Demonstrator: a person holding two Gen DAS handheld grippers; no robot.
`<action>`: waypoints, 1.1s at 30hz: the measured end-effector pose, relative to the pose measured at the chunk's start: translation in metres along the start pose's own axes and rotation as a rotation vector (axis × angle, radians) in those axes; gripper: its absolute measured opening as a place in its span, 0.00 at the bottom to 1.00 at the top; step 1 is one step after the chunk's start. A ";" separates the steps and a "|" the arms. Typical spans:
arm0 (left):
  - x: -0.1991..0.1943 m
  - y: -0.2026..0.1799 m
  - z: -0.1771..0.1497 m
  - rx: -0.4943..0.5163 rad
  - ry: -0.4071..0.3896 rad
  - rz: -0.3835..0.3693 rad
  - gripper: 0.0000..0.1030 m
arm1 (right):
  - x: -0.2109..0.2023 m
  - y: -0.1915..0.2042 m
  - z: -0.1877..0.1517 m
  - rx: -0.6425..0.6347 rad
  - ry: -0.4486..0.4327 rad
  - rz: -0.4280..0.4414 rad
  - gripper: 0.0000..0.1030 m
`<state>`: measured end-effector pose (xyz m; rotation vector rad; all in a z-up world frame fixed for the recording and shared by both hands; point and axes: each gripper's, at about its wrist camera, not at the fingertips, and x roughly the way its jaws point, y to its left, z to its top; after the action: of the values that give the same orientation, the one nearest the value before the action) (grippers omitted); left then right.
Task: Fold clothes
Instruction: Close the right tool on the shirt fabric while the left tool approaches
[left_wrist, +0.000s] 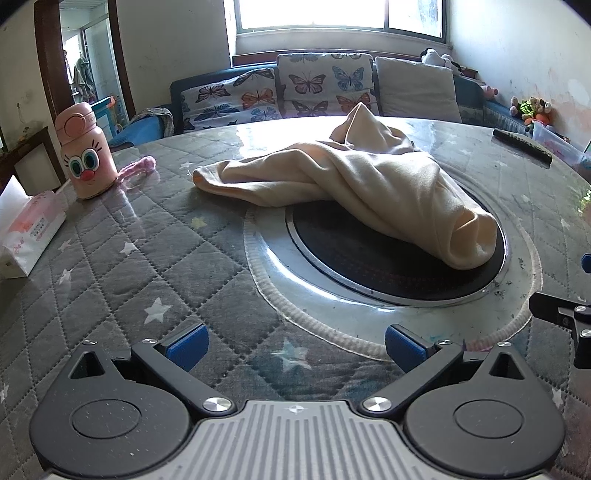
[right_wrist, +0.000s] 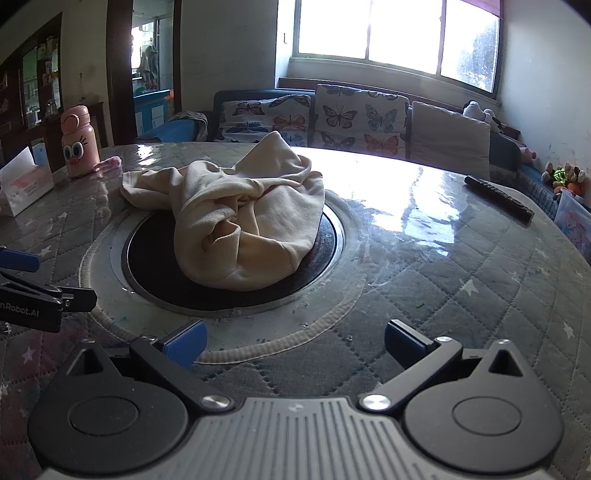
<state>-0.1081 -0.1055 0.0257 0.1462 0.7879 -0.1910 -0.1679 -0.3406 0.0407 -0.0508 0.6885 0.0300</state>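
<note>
A crumpled cream garment (left_wrist: 354, 184) lies in a heap on the round table, partly over the black round hob (left_wrist: 369, 266) at its middle. It also shows in the right wrist view (right_wrist: 236, 210). My left gripper (left_wrist: 295, 345) is open and empty, low over the near table edge, well short of the garment. My right gripper (right_wrist: 293, 343) is open and empty too, also short of the garment. Part of the right gripper shows at the right edge of the left wrist view (left_wrist: 565, 317). The left gripper shows at the left edge of the right wrist view (right_wrist: 33, 295).
The table has a grey quilted star cover (left_wrist: 129, 266) under clear film. A pink cartoon bottle (left_wrist: 86, 155) and a tissue pack (left_wrist: 26, 229) stand at the left. A black remote (left_wrist: 522, 147) lies at the far right. A sofa with butterfly cushions (left_wrist: 321, 85) is behind.
</note>
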 end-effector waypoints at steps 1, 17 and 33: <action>0.001 0.000 0.001 0.001 0.002 0.000 1.00 | 0.001 0.000 0.001 0.000 0.002 0.001 1.00; 0.015 -0.002 0.017 0.032 0.011 0.004 1.00 | 0.019 0.008 0.018 -0.027 0.015 0.024 1.00; 0.024 -0.001 0.035 0.047 0.008 0.013 1.00 | 0.033 0.008 0.039 -0.041 0.004 0.036 1.00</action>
<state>-0.0675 -0.1163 0.0324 0.1969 0.7908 -0.1965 -0.1183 -0.3297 0.0498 -0.0774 0.6929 0.0790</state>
